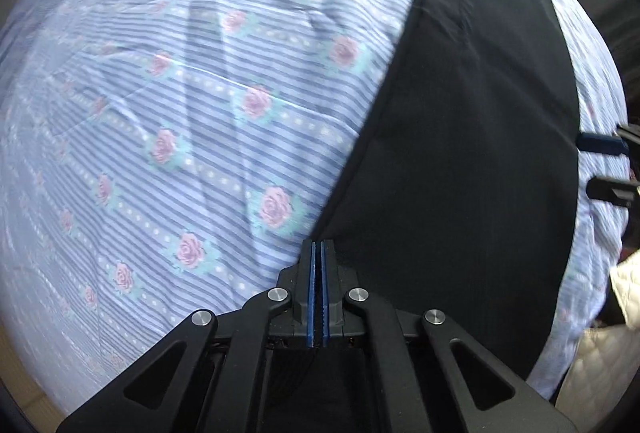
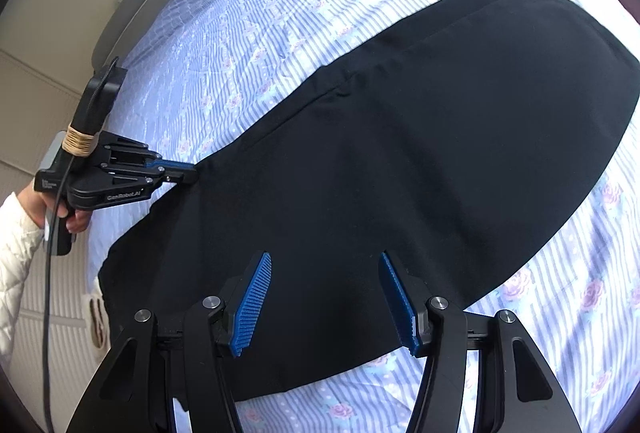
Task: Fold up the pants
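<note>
Left gripper [image 1: 319,245]: jaws pressed together at the edge of the black pants [image 1: 460,153]. The right wrist view shows its tips [image 2: 188,173] meeting the cloth's edge where the fabric puckers, so I read it as pinching that edge, though the cloth between the pads isn't clearly visible.

Right gripper [image 2: 326,297]: jaws spread, nothing between the pads, hovering over the near part of the pants. It also shows at the right margin of the left wrist view [image 1: 608,165], just beside the opposite edge.

Step, as I judge it: left side has its grasp, right side not yet. Next move calls for the right gripper to drop onto its edge and close, then both lift and carry the cloth over together to make the fold.

Pants lie flat on the striped floral bedsheet [image 2: 280,13], a long dark band running away from both grippers, edges mostly straight.
</note>
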Demonstrator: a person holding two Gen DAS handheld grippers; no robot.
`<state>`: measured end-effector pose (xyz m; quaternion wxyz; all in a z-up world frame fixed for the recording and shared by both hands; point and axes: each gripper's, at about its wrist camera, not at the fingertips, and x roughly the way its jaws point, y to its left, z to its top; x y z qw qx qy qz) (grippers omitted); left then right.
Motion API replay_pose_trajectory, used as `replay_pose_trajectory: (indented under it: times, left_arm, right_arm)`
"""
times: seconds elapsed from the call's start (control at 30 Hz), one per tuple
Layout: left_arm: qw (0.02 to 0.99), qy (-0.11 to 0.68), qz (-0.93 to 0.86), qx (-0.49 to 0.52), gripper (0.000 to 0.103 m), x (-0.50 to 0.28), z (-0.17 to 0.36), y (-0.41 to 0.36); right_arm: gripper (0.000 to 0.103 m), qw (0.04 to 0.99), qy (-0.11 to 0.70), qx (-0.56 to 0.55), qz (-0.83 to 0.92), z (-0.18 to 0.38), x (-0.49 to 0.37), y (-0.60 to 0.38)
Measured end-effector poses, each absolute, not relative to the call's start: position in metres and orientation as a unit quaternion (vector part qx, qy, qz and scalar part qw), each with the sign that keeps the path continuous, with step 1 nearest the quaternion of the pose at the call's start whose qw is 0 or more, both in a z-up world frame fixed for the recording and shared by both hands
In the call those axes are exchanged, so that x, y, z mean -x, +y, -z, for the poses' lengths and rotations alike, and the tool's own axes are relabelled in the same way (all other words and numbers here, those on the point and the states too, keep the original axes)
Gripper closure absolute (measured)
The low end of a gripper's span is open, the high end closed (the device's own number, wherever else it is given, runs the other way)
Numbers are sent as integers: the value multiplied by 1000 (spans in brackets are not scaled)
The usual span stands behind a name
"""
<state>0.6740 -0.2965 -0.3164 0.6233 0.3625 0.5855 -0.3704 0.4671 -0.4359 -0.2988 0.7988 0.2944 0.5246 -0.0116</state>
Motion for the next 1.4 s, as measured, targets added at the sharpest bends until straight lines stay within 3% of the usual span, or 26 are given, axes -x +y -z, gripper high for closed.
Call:
replay_pose_trajectory:
  times: [0.07, 0.13, 0.2, 0.27, 0.33, 0.47, 0.8, 0.93, 1.0, 1.17, 1.4]
  left_arm:
    - [648, 568, 337, -380, 101, -682, 320, -297]
    - [654, 586, 340, -336, 101, -692, 315, -298]
    - [690, 556, 347, -308, 98, -692, 292, -304]
    - [682, 549, 404, -266, 84, -684, 270, -318]
    - [663, 535, 451, -266, 59, -675, 259, -341]
    - [637, 537, 486, -266, 53, -676, 264, -391]
    - [594, 582, 463, -306, 57, -678, 328, -426]
    - [596, 580, 457, -317, 87, -674, 329, -428]
    - [610, 558, 447, -341, 95, -665, 323, -433]
    - [636, 524, 421, -380, 98, -659, 316, -443]
    - [665, 548, 403, -307, 98, -676, 321, -453]
  right_arm:
    - [45, 803, 520, -291, 16, 297, -467, -438]
    - [45, 803, 519, -291, 20, 297, -467, -440]
    - [45, 805, 516, -293, 29, 294, -466, -444]
    - [45, 811, 504, -295, 38, 289, -461, -451]
    - [45, 817, 489, -299, 56, 284, -452, -466]
    - [45, 817, 470, -319, 98, 279, -435, -501]
    - [45, 797, 461, -351, 170, 293, -412, -571]
    - [45, 795, 466, -353, 165, 300, -417, -571]
    - [45, 796, 467, -350, 162, 302, -417, -571]
    - [45, 797, 464, -350, 164, 303, -416, -576]
    - [45, 807, 437, -337, 208, 299, -415, -604]
